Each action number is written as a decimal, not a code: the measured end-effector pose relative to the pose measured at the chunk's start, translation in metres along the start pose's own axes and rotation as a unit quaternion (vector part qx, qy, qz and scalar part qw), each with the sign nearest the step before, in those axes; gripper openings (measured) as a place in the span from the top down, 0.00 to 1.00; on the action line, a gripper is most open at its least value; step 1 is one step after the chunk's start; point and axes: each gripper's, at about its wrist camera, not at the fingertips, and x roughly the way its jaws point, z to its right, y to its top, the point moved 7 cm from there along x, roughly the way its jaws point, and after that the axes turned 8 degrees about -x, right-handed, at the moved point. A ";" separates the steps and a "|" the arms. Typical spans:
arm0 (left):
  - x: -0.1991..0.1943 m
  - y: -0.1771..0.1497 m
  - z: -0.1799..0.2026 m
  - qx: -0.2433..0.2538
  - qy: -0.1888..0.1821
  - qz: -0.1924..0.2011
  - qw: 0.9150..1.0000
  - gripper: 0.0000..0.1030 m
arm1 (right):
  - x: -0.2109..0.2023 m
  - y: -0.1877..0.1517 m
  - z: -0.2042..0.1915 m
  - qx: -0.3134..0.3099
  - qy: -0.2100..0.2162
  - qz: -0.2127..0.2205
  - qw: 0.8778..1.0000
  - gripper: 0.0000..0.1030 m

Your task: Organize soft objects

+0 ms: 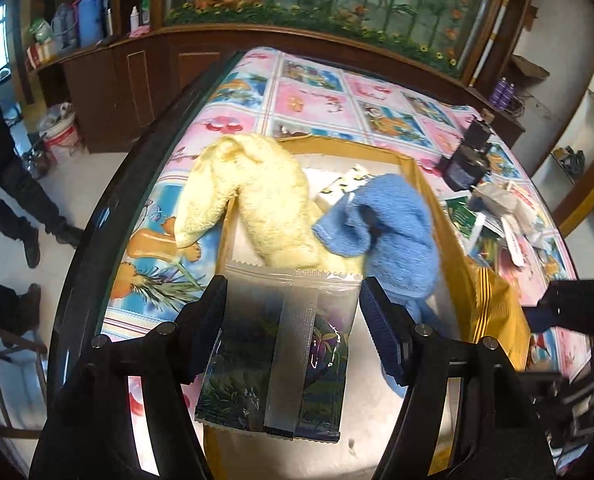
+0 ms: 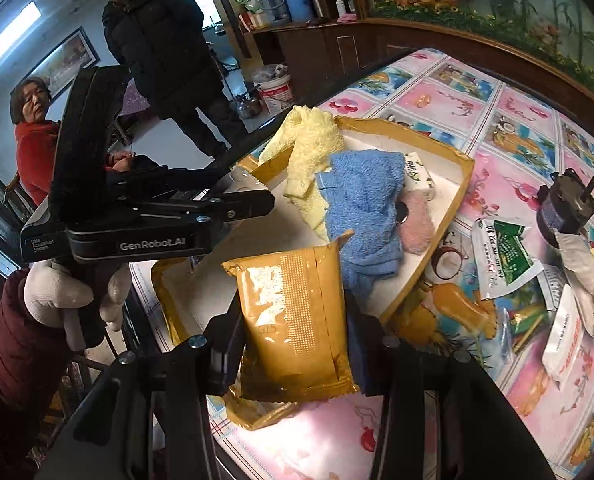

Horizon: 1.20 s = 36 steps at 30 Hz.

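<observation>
Beside the tray (image 2: 463,184), loose sachets (image 2: 509,254).

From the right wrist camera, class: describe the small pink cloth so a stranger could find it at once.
Start at the shallow tan-rimmed tray on the patterned tablecloth. Inside it, find the blue towel; the pink cloth lies against its right side, below a small white packet. It is the smallest cloth, and the only pink one.
</observation>
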 end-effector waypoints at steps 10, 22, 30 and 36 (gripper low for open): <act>-0.012 0.012 -0.004 -0.051 -0.040 0.016 0.998 0.32 | 0.038 0.010 -0.004 0.009 -0.015 -0.007 1.000 0.58; -0.032 0.014 0.010 -0.072 -0.067 0.048 0.994 0.31 | 0.056 0.017 -0.006 0.005 -0.037 -0.004 0.999 0.42; -0.045 0.011 0.034 -0.072 -0.090 0.057 0.992 0.31 | 0.000 0.011 0.010 0.031 -0.048 0.057 0.997 0.42; -0.051 0.002 0.085 -0.052 -0.128 0.044 0.989 0.31 | -0.071 -0.038 0.076 0.101 -0.094 0.091 0.986 0.42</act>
